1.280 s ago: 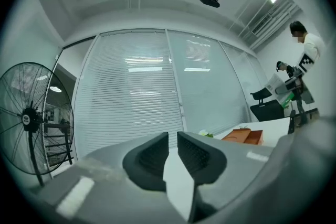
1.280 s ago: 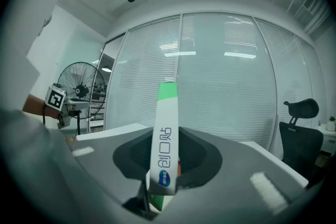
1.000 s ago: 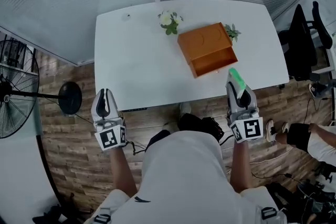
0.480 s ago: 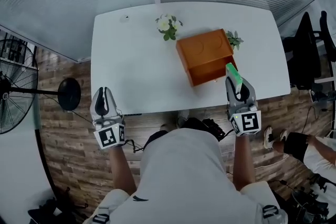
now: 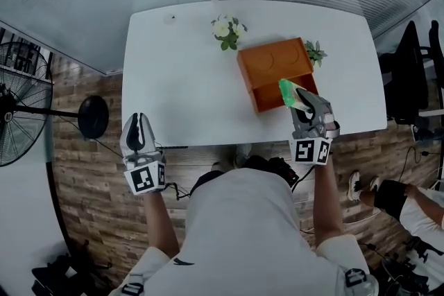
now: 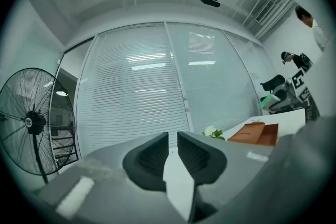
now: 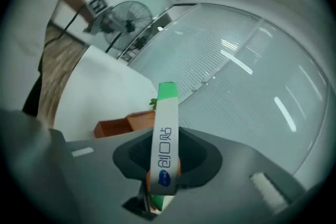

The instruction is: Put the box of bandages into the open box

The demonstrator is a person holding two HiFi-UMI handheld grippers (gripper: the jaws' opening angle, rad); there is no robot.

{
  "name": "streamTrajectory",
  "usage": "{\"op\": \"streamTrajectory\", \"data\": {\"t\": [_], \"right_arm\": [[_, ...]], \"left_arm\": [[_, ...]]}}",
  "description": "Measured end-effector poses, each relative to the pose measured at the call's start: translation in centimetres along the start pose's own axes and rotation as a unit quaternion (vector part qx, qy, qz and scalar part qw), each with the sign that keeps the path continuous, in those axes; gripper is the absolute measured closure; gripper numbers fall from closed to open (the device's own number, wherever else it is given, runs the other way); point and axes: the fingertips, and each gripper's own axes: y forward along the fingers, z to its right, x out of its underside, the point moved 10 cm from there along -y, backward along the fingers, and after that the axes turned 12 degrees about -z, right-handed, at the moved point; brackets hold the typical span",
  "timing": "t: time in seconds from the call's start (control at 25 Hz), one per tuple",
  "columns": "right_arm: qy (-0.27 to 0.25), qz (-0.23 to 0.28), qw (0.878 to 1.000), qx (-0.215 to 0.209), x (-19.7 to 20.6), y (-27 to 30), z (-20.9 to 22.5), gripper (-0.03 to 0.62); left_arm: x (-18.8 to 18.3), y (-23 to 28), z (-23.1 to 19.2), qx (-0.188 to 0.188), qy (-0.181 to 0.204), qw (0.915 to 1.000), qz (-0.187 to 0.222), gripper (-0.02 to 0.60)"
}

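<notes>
Head view: bandages [image 5: 286,89] in hand-held gripper [image 5: 299,102].

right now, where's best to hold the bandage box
The bandage box: its two broad faces near the back end, approached from a narrow edge, as the right gripper has it. It's thin, so jaws seat flat, leaving the green end free for the orange box.

Green-and-white box of bandages [image 7: 164,134], orange open box [image 5: 274,62], white table [image 5: 180,80]; brown wood-grain floor [image 5: 90,184], black fan [image 5: 92,118]

Light tee [image 5: 239,232]. L tongs [image 5: 138,123] & R tongs [image 5: 300,100]: grey bodies, dark ribbed pads [image 6: 152,157], b/w square-marker cubes [image 5: 144,180].
</notes>
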Motion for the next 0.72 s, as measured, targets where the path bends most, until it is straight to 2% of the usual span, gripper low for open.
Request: {"op": "streamTrajectory", "data": {"t": [0.08, 0.12, 0.24, 0.52, 0.68, 0.72], "right_arm": [[-0.093, -0.007, 0.996, 0.008, -0.4, 0.8, -1.2, 0.508], [-0.123, -0.006, 0.992, 0.005, -0.5, 1.2, -1.7, 0.508], [-0.172, -0.004, 0.985, -0.015, -0.5, 2.2, -2.4, 0.509], [-0.200, -0.030, 0.977, -0.063, 1.0, 3.4, -2.7, 0.508], [-0.181, -0.039, 0.979, -0.087, 1.5, 3.5, -2.5, 0.494], [-0.176, -0.040, 0.979, -0.092, 1.5, 3.6, -2.4, 0.472]], "left_arm": [[-0.1, -0.1, 0.0, 0.000, 0.000, 1.0000, 0.000, 0.518], [-0.1, -0.1, 0.0, 0.000, 0.000, 1.0000, 0.000, 0.518], [0.0, -0.3, 0.1, -0.002, 0.001, 1.0000, -0.001, 0.518], [0.2, -0.3, 0.2, -0.003, 0.002, 1.0000, -0.007, 0.518], [0.1, -0.2, 0.1, -0.003, 0.001, 1.0000, -0.006, 0.518], [0.1, -0.1, 0.1, -0.002, 0.002, 1.0000, -0.007, 0.518]]}}
